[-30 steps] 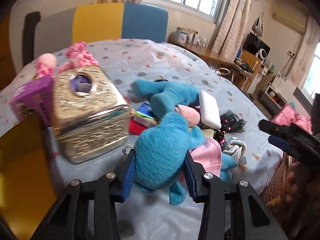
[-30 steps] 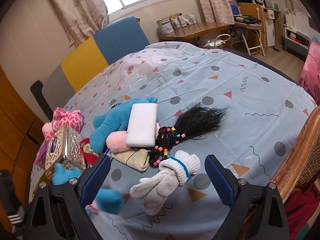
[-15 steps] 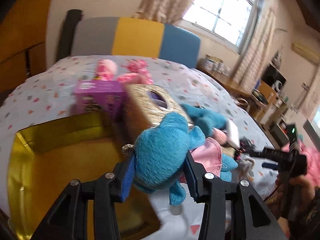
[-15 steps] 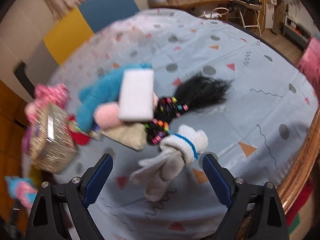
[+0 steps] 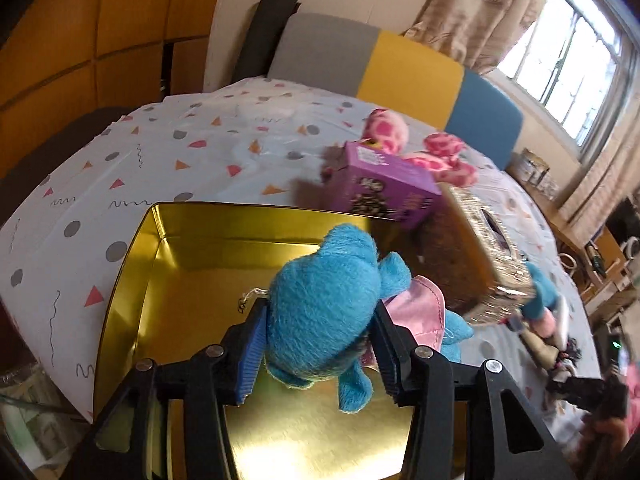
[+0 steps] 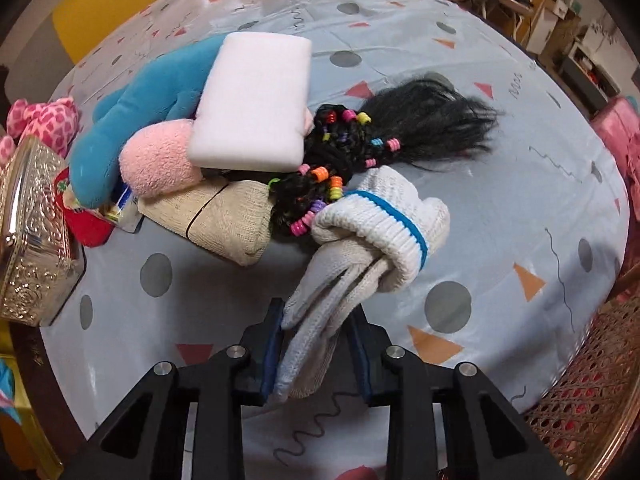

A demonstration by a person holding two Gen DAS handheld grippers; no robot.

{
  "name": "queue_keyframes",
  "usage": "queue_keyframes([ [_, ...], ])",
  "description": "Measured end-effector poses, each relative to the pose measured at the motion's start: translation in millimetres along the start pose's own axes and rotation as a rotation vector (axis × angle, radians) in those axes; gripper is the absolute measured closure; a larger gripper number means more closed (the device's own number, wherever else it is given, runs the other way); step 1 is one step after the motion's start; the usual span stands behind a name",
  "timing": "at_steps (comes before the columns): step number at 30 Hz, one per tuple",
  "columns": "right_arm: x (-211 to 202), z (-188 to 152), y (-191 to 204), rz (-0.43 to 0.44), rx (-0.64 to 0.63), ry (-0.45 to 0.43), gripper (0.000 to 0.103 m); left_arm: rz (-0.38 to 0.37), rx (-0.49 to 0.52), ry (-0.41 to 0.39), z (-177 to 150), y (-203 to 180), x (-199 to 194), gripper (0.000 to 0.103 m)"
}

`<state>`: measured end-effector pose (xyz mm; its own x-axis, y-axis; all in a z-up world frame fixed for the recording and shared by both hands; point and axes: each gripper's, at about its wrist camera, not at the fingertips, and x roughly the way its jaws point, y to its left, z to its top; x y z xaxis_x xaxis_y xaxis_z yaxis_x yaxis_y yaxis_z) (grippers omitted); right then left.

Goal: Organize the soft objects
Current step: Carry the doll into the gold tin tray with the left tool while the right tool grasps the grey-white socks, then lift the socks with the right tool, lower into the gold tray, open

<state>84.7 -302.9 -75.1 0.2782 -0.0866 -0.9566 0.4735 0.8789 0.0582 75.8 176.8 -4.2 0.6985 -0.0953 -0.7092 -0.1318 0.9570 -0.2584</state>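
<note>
- Blue plush fur fills the left gripper (image 5: 318, 354) — its jaws are closed onto the head of a blue plush toy (image 5: 324, 312), which hangs above the gold tin (image 5: 132, 264); the toy's long axis runs from its head between the jaws out toward 4 o'clock, where a pink satin garment (image 5: 416, 312) and a blue limb trail off.
- Gold tin: open, shiny inside, on the counter (image 5: 160, 160) under a pale cloth printed with triangles, dots and squiggles.
- At 1 o'clock from the tin stands a purple box (image 5: 384, 188); its printing is too blurred to read. Behind it lies a pink spotted plush (image 5: 408, 144), and just beside it at 4 o'clock a gold embossed tissue box (image 5: 480, 256).
- White knit glove (image 6: 356, 264) with a blue band at the cuff: the right gripper (image 6: 316, 350) has its jaws nearly shut on the glove's fingers. The glove's long axis runs from the fingers at 7 o'clock up to the cuff at 1 o'clock, the cuff resting on the cloth.
- Touching the cuff at 11 o'clock is a black hairpiece with coloured beads (image 6: 360, 152), its loose strands pointing to 2 o'clock.
- A white sponge block (image 6: 252, 100) lies on top of a large blue plush (image 6: 136, 104) and a pink fuzzy piece (image 6: 160, 164); a beige cloth bundle (image 6: 224, 216) sits below them.
- No readable writing shows on any of the things — labels are too small or blurred.
</note>
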Motion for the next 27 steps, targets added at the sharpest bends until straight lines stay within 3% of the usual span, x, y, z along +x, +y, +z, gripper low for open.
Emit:
queue_keyframes([
  [7, -0.5, -8.3, 4.6, 0.004, -0.011, -0.021, 0.074, 0.046, 0.009, 0.031, 16.8, -7.1, 45.3, 0.046],
  [10, -7.0, -9.2, 4.4, 0.009, -0.009, -0.027, 0.074, 0.062, 0.022, 0.025, 24.6, -13.2, 57.7, 0.036],
  [12, -7.7, -9.7, 2.6, 0.013, -0.003, -0.029, 0.074, 0.051, 0.022, 0.020, 27.5, -15.9, 59.5, 0.015],
  [17, -7.8, -10.1, -8.2, 0.040, 0.033, -0.039, 0.073, 0.078, 0.043, -0.056, 26.6, -20.5, 43.8, 0.000],
  [20, -11.9, -10.5, -18.7, 0.104, 0.105, -0.046, 0.066, 0.102, 0.050, -0.101, 20.6, -21.6, 29.0, 0.000],
  [23, -24.4, -11.0, -35.1, 0.189, 0.197, -0.097, 0.051, 0.116, 0.047, -0.171, 10.9, -22.4, 8.6, 0.000],
  [24, -27.2, -10.9, -39.2, 0.207, 0.218, -0.109, 0.037, 0.112, 0.045, -0.189, 8.0, -22.9, 3.5, 0.000],
  [25, -29.9, -10.7, -43.1, 0.219, 0.238, -0.119, 0.029, 0.104, 0.044, -0.210, 3.5, -24.0, -3.5, 0.000],
  [27, -33.7, -9.7, -49.2, 0.221, 0.269, -0.132, 0.029, 0.095, 0.060, -0.228, -4.5, -28.7, -12.1, 0.000],
])
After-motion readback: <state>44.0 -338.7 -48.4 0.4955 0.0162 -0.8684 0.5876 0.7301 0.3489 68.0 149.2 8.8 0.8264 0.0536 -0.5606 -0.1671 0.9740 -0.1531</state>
